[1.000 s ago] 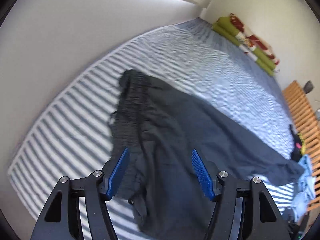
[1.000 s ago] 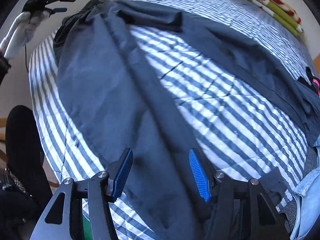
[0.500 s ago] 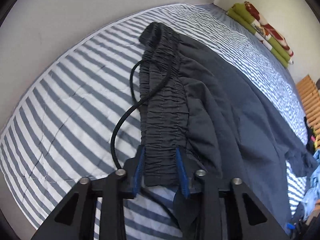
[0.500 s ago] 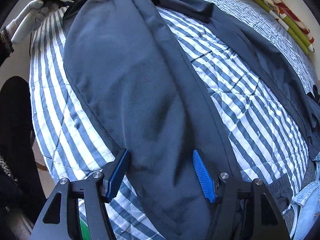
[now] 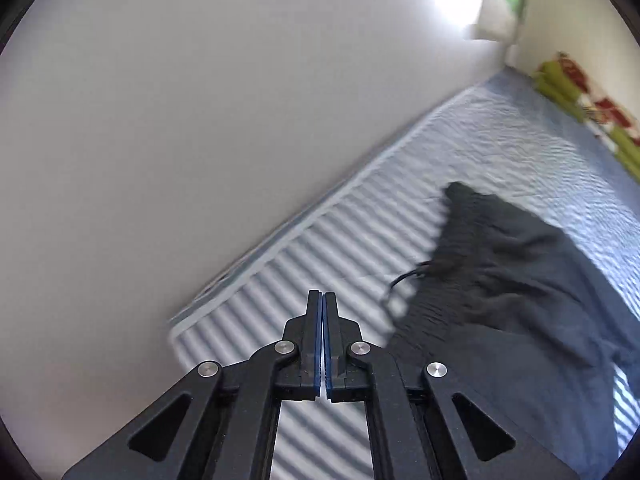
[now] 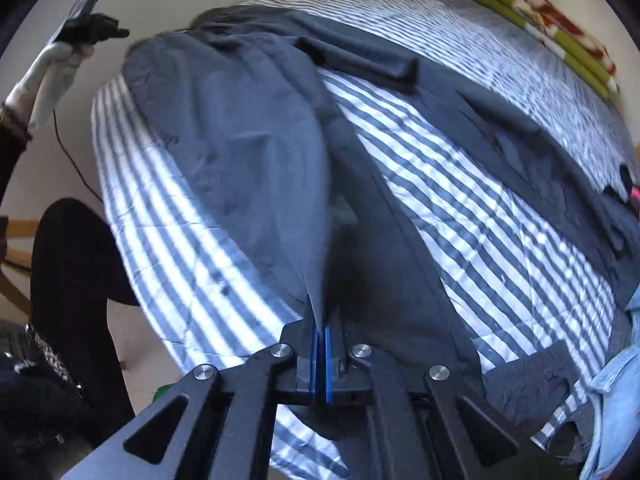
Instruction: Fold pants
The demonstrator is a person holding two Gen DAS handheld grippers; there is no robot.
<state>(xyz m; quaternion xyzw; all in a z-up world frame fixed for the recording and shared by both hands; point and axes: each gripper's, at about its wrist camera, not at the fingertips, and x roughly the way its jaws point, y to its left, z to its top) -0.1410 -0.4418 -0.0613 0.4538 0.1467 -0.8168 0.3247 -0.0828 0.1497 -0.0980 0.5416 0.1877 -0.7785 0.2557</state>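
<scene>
Dark grey pants lie spread on a blue-and-white striped bed, one leg running toward me and the other stretching away to the right. My right gripper is shut on a raised fold of the nearer leg. In the left wrist view the gathered waistband and its black drawstring lie to the right. My left gripper is shut with nothing between its pads and hangs above the bed's edge, left of the waistband. From the right wrist view the left gripper is held off the bed's corner.
A white wall runs along the bed's far side. A green and red folded blanket lies at the head end. Light blue denim clothing sits at the right edge. A person's dark-clad leg stands beside the bed on the left.
My left gripper closed at the waistband, then came away from it and now points toward the wall. My right gripper went from open over the pants leg to shut on its fabric.
</scene>
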